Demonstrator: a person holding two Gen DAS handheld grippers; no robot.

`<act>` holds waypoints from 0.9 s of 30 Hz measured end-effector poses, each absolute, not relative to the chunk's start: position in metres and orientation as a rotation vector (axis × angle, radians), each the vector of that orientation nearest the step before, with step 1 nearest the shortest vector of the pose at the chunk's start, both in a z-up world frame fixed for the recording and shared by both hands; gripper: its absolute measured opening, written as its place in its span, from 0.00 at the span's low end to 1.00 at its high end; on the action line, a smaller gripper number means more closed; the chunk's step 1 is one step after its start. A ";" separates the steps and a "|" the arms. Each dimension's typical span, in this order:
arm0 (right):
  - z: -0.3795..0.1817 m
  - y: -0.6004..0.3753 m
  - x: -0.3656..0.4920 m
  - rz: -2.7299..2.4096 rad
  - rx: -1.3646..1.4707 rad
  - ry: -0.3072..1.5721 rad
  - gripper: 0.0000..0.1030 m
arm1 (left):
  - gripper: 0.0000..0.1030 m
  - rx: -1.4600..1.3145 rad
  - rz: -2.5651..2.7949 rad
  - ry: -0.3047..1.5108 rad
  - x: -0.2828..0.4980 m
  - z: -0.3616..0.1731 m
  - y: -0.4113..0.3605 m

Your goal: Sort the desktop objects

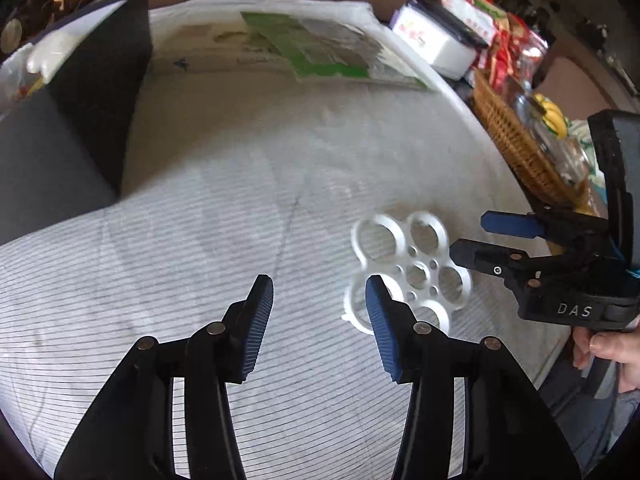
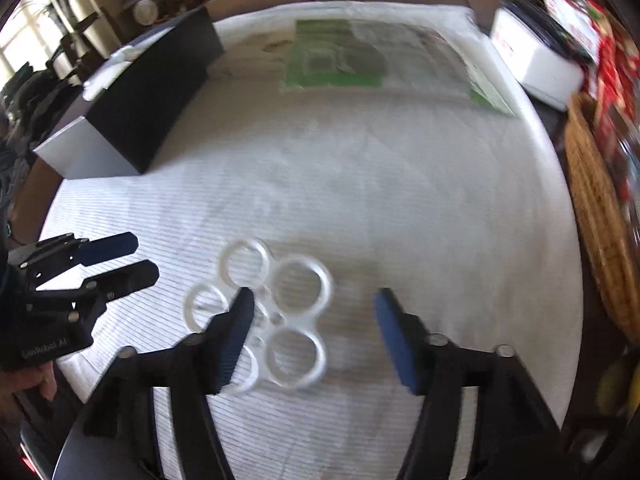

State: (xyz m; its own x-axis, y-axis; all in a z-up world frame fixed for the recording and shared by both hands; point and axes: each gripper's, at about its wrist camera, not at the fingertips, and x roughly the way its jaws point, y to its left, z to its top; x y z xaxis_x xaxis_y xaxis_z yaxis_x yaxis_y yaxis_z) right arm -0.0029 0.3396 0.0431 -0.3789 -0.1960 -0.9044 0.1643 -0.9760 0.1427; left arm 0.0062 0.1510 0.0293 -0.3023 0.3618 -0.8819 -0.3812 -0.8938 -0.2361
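Nearest us, our right gripper (image 2: 314, 332) stands with fingers apart and empty over the white ring holder (image 2: 276, 320) lying flat on the worktop (image 2: 360, 200), just left of their gap, while our left gripper (image 1: 320, 312), also parted, holds nothing.

"DAS" stands on the right hand-held gripper (image 1: 486, 238); "GenRobot.AI" on the left hand-held gripper (image 2: 140, 258).
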 end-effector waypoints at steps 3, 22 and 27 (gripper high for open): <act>0.033 0.343 0.003 -2.390 1.655 -0.081 0.64 | 0.44 -1.524 2.192 0.082 0.011 0.019 0.168; 0.082 0.289 -0.007 -2.351 1.444 -0.062 0.26 | 0.25 -1.381 2.299 0.038 0.005 0.099 0.107; 0.149 0.223 -0.044 -2.316 1.280 -0.023 0.26 | 0.26 -1.308 2.414 -0.011 -0.028 0.168 0.022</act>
State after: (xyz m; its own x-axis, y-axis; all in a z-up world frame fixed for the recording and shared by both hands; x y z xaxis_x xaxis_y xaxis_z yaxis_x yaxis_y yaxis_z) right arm -0.0442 0.2229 0.1493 -0.4401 -0.4241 -0.7915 0.4083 -0.8796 0.2442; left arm -0.0277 0.0216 0.1676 -0.4861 0.3428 -0.8039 -0.3354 -0.9226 -0.1906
